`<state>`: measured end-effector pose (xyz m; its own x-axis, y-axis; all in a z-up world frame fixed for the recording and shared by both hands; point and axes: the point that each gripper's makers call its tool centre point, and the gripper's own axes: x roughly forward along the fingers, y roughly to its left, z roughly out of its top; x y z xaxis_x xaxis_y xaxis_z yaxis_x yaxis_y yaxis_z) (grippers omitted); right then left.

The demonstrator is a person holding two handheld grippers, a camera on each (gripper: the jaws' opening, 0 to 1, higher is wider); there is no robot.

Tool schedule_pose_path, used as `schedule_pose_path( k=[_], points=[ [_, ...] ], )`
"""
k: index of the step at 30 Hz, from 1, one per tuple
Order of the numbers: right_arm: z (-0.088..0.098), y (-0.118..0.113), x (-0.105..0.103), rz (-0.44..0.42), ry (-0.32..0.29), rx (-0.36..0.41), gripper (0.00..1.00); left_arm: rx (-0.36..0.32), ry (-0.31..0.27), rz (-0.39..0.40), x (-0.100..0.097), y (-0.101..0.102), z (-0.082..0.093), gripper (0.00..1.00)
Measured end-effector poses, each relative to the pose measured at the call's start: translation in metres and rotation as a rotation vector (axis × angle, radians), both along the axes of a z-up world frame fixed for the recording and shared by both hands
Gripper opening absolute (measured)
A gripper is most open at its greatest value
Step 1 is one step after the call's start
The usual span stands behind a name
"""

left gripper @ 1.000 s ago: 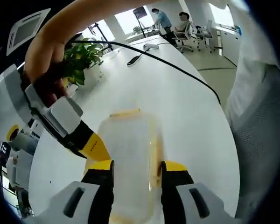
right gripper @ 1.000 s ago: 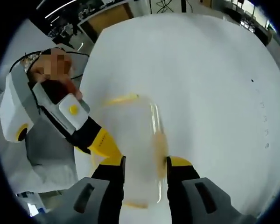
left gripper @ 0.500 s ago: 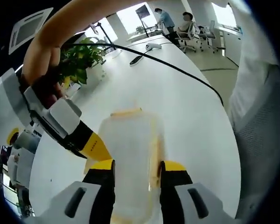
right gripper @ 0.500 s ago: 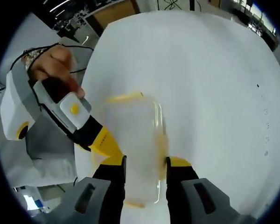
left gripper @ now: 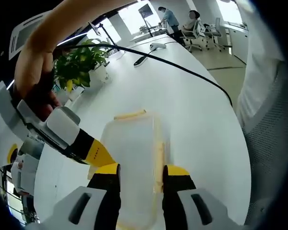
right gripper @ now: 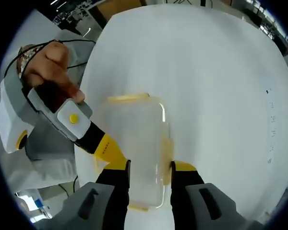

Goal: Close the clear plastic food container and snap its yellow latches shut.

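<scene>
A white table [left gripper: 192, 110] carried a black cable [left gripper: 182, 71] running across it, a potted green plant [left gripper: 79, 62] near its edge, and behind it office chairs [left gripper: 199, 36] stood on the floor.

one container [left gripper: 132, 163], two grippers [left gripper: 140, 176]

We cannot tell, in either view, whether the container's [left gripper: 132, 158] yellow latches [left gripper: 159, 160] are snapped, since its clear walls blur. At lower centre of the left gripper view, the left claw [left gripper: 141, 178] hides its near end; the right claw [right gripper: 149, 173] does likewise in the right gripper view.
</scene>
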<state>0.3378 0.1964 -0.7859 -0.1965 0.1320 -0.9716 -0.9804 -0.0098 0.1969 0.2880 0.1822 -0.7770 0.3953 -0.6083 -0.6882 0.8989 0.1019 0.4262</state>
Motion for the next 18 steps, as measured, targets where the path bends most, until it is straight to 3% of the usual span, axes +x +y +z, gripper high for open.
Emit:
schedule_pose_path(
  k=[6, 10, 14, 18],
  points=[
    [-0.0002, -0.0004, 0.0010, 0.019, -0.001, -0.020, 0.29, -0.016, -0.002, -0.009, -0.0011, -0.0065, -0.0053, 0.27],
    [-0.0012, -0.0002, 0.0016, 0.025, 0.023, -0.014, 0.28, -0.016, -0.007, -0.008, -0.0007, -0.0053, -0.0050, 0.27],
    [-0.0023, 0.0002, -0.0013, 0.016, 0.089, -0.012, 0.27, -0.014, -0.008, -0.016, -0.0021, -0.0045, -0.0041, 0.27],
    [0.0001, 0.0012, -0.0036, 0.017, 0.096, -0.002, 0.27, -0.016, -0.009, -0.014, -0.0018, -0.0047, -0.0038, 0.27]
  ],
)
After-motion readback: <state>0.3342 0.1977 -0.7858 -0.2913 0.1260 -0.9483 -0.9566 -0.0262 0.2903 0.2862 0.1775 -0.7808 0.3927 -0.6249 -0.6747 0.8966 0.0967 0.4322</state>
